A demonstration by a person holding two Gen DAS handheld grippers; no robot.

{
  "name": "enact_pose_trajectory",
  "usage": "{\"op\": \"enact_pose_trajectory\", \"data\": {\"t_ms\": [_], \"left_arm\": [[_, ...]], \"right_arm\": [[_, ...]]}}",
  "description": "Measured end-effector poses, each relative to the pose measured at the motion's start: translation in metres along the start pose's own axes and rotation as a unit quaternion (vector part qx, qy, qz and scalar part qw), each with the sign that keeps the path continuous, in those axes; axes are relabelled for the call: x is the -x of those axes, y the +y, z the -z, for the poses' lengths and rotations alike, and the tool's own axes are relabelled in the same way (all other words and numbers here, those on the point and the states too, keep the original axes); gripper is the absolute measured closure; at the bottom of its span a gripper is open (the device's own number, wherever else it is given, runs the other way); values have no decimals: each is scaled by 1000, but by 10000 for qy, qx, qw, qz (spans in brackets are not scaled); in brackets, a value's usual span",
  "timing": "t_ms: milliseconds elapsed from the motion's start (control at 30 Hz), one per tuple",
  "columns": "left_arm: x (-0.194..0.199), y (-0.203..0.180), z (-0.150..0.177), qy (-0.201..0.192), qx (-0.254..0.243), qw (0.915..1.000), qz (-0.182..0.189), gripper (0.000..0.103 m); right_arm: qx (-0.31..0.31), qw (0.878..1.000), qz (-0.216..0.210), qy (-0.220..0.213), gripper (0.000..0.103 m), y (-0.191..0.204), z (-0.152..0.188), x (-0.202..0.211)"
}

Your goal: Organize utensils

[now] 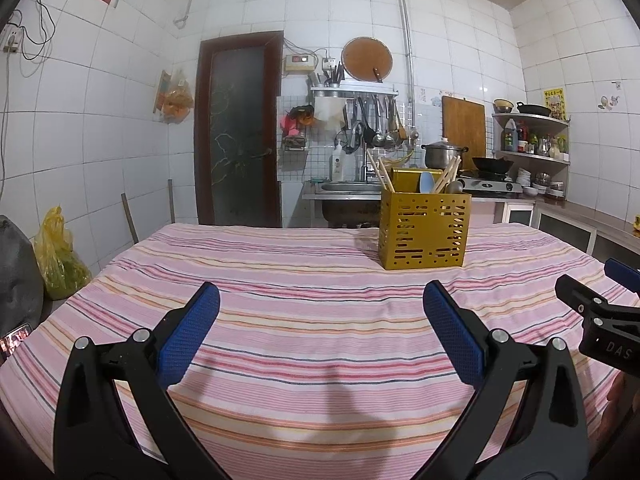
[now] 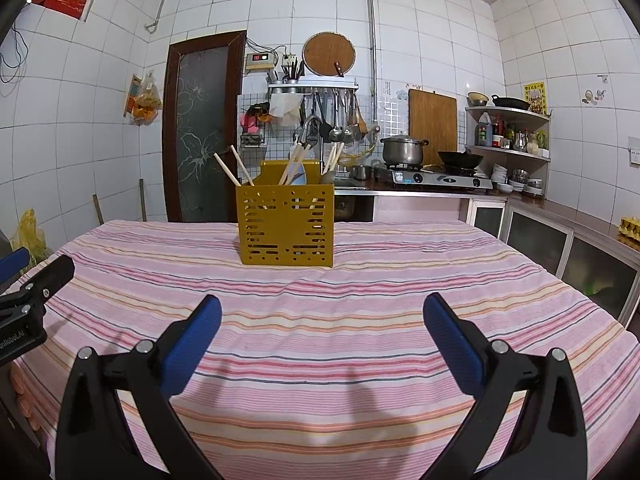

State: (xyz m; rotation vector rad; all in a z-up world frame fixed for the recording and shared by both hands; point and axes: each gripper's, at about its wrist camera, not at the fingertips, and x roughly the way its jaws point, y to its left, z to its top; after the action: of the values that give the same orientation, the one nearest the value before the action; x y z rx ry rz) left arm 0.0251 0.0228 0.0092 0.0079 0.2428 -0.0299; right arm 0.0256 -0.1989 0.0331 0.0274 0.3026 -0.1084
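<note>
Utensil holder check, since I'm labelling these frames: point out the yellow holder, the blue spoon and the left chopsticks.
yellow holder (image 2: pixel 286 232): right wrist view, front perforated wall.
blue spoon (image 1: pixel 426 182): left wrist view, bowl above the rim.
left chopsticks (image 2: pixel 229 171): right wrist view, shaft above the rim.

You face white-tiled walls (image 1: pixel 120 120) with a dark brown door (image 1: pixel 239 128) (frosted glass, floral etching) left of centre. Right of it, a sink (image 1: pixel 348 188), a stove (image 2: pixel 436 179) and corner shelves (image 2: pixel 508 132). A striped cloth (image 2: pixel 320 340) fills the lower frame.
</note>
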Motion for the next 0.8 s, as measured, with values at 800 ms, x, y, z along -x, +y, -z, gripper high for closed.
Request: {"op": "enact_pose_trajectory", "data": {"t_ms": [800], "left_arm": [[0, 0, -1, -8, -11, 10000, -3, 5]], "right_arm": [[-13, 10000, 5, -18, 4, -1, -2, 1]]}}
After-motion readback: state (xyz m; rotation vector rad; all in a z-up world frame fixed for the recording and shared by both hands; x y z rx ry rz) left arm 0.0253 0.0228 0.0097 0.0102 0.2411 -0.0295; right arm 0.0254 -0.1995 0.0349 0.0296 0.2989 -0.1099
